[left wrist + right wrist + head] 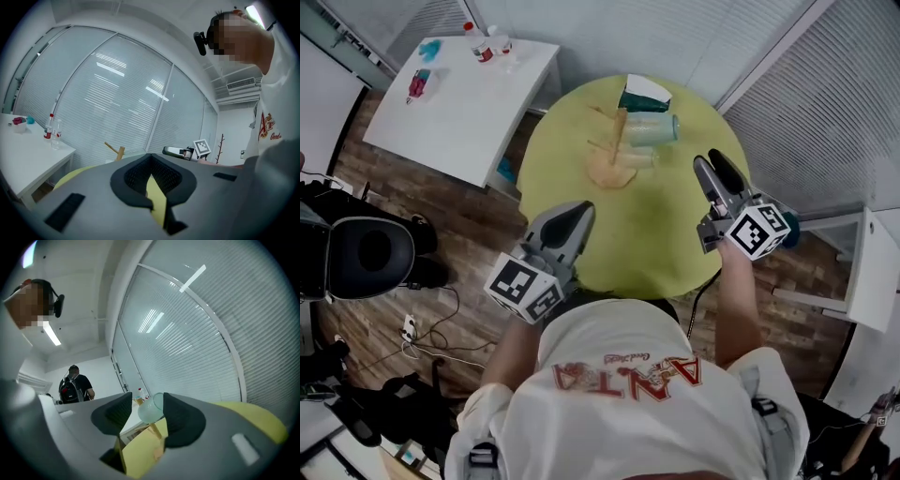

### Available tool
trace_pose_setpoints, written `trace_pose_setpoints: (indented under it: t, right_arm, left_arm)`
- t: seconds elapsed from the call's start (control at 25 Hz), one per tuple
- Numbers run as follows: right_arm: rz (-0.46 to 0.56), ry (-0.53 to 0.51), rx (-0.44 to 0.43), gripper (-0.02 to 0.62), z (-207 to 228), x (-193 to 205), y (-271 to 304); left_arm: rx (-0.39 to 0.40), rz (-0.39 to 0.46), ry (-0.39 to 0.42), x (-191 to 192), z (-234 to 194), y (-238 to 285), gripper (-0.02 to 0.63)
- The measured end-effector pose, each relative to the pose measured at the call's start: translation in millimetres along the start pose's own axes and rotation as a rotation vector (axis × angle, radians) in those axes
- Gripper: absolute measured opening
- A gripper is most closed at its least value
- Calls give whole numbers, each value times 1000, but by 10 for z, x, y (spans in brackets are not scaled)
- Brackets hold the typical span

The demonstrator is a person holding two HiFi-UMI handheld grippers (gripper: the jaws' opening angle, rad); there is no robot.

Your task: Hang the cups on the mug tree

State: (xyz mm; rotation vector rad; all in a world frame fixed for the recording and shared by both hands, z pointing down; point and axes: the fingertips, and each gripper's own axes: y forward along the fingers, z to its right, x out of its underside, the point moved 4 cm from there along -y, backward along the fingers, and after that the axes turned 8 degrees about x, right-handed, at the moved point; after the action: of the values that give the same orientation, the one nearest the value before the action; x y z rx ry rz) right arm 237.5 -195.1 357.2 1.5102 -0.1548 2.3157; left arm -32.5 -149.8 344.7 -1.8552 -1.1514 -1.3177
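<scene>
1. Nearest, the person's white T-shirt (628, 375) fills the bottom of the head view, with both forearms reaching out over the round yellow-green worktop (656, 234).
2. The left tongs (581, 211) hang over the near edge of the worktop. Their dark pads meet at the tips and nothing is between them. Their marker cube (523, 288) sits behind them, toward the person.
3. The right tongs (712, 159) are further out over the worktop, well apart from the left tongs. Their jaws stand apart and grip nothing; only the worktop and distant things show through the gap.
4. Ahead of both tongs, closer to the right pair, the wooden mug tree (611, 169) stands on the worktop.
5. A pale, see-through cup (654, 128) sits up against the mug tree's pegs, and in the right gripper view it lines up with the gap between those jaws without touching them.
6. A second clear cup (639, 157) shows just beside the tree's base; I cannot tell whether it hangs or lies there.
7. Beyond the tree sits a teal and white object (645, 94), which I cannot make out clearly.
8. Far off to the left of the left tongs stands a white side table (459, 103) with bottles (480, 45) on it.
9. Slatted blinds (825, 94) close off the background.
</scene>
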Motion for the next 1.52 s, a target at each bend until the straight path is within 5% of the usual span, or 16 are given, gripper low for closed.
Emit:
trace_pose_setpoints:
  t: [0.32,0.72,1.52]
  right_arm:
    - [95,-131,40,2,-508,-95,-405]
    - [84,-384,85,2,-1082,-86,-644]
    - [53,-399,54,2,-1158,-30,-699]
  left_arm:
    - [77,17,46,-179,89,35,9]
    - [120,41,88,-329,186,-67,9]
    - [115,58,89,-311,320,-132,9]
